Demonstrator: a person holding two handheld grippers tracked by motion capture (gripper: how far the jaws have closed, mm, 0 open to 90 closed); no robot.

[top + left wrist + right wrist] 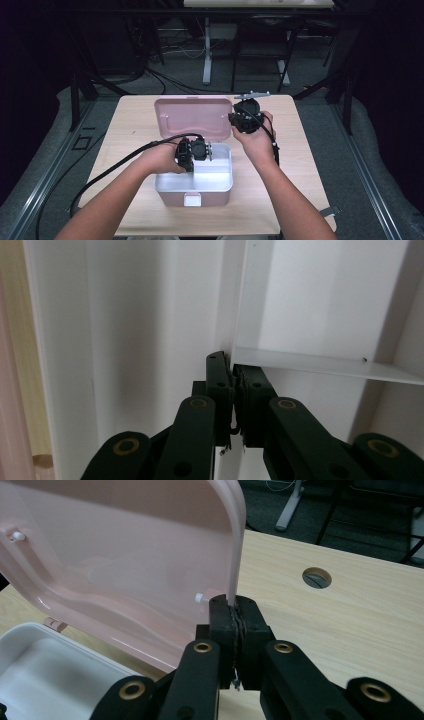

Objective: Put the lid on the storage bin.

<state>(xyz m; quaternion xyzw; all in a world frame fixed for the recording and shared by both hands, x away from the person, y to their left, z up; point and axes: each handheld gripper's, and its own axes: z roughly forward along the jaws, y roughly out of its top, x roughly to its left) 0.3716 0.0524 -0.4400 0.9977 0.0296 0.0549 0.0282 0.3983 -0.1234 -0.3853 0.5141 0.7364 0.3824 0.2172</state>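
Two grippers worked at the box (194, 187) on the table (300, 150): the right gripper (235, 611) clamped its open pink lid (125, 565), the left gripper (232, 371) pinched the white divider (320, 365) inside, so a slip could slam the lid down.

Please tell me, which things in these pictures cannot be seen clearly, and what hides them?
- Box floor under the left gripper: high view, covered by the hand and gripper.
- Whether the left gripper pinches the white divider: left gripper view, the pads hide the contact.
- Lid rim between the right gripper pads: right gripper view, hidden by the pads.
- Box latch: high view, too small.
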